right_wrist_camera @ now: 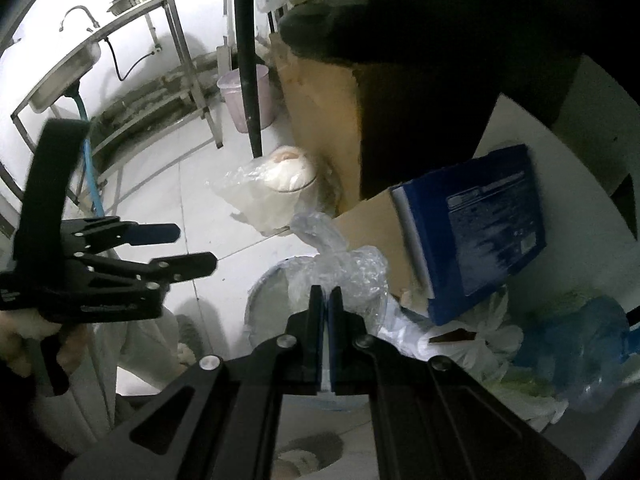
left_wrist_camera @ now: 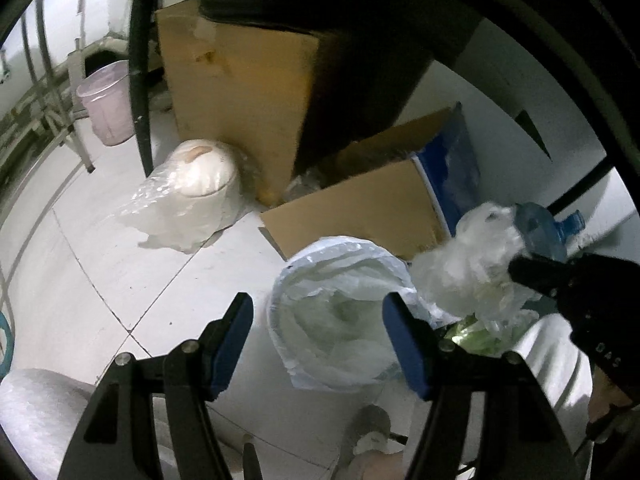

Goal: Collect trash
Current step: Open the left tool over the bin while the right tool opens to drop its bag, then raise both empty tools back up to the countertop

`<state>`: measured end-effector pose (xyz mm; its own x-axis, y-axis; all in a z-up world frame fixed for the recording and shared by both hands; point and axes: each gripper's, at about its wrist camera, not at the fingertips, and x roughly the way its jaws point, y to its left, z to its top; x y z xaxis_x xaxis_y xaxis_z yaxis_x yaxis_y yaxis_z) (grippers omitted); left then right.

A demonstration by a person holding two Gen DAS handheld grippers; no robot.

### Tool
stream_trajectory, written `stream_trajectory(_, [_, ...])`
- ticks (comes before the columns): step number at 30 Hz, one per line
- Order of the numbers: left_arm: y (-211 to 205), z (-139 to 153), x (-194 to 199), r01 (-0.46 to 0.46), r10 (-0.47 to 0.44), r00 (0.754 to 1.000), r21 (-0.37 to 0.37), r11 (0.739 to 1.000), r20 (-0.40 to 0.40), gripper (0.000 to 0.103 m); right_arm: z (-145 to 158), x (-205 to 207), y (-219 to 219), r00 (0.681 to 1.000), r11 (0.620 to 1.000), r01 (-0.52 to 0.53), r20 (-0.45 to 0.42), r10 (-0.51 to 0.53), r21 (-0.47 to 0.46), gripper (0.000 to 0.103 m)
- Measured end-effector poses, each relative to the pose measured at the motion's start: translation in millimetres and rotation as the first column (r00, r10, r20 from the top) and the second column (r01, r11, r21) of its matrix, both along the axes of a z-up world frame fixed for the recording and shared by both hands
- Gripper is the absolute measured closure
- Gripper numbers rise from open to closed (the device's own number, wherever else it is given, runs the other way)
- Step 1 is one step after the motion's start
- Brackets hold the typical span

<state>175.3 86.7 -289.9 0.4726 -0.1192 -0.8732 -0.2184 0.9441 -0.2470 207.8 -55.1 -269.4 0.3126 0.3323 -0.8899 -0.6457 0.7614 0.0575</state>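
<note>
A round bin lined with a white plastic bag (left_wrist_camera: 280, 280) stands on the tiled floor, and its rim (right_wrist_camera: 260, 300) also shows in the right wrist view. My right gripper (right_wrist_camera: 326, 292) is shut on a wad of crumpled clear plastic (right_wrist_camera: 344, 268), held just over the bin's far rim. In the left wrist view that wad (left_wrist_camera: 468, 276) hangs at the bin's right side from the right gripper (left_wrist_camera: 514, 270). My left gripper (left_wrist_camera: 319, 300) is open above the bin with nothing between its blue pads (left_wrist_camera: 404, 344). It appears at the left (right_wrist_camera: 195, 246) of the right wrist view.
A tall cardboard box (left_wrist_camera: 240, 100) and a low open one (left_wrist_camera: 360, 208) stand behind the bin, with a blue box (right_wrist_camera: 480, 232) beside them. A plastic-wrapped white pot (left_wrist_camera: 200, 176), a pink bucket (left_wrist_camera: 108, 104), a black table leg (right_wrist_camera: 248, 60), a water bottle (left_wrist_camera: 544, 228) and a metal sink stand (right_wrist_camera: 80, 52) surround it.
</note>
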Motion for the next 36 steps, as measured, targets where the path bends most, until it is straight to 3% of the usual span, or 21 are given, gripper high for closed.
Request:
stream_trajectory(2, [6.6, 1.3, -2.2, -0.016, 0.016, 1.0, -0.009, 1.0, 0.006, 0.036, -1.6, 1.4, 4.5, 1.0, 1.0, 0.004, -0.01, -0.004, -0.008, 0.097])
stream_trajectory(6, [13.6, 5.1, -6.4, -0.027, 0.027, 0.999, -0.014, 1.0, 0.021, 0.036, -0.1, -0.1, 10.7, 1.0, 1.0, 0.003, -0.018, -0.004, -0.018, 0.077])
stream_trajectory(16, [15.1, 24.1, -20.4, -0.016, 0.015, 0.998, 0.019, 1.0, 0.062, 0.036, 24.4, -9.3, 0.7, 0.999, 1.0, 0.023, 0.028, -0.023, -0.013, 0.077])
stream_trajectory(36, [-18.5, 99.3, -53.2, 0.069, -0.081, 0.972, 0.062, 0.996, 0.219, 0.036, 107.8, -52.2, -29.8, 0.987, 0.998, 0.031, 0.155, -0.038, 0.053, 0.077])
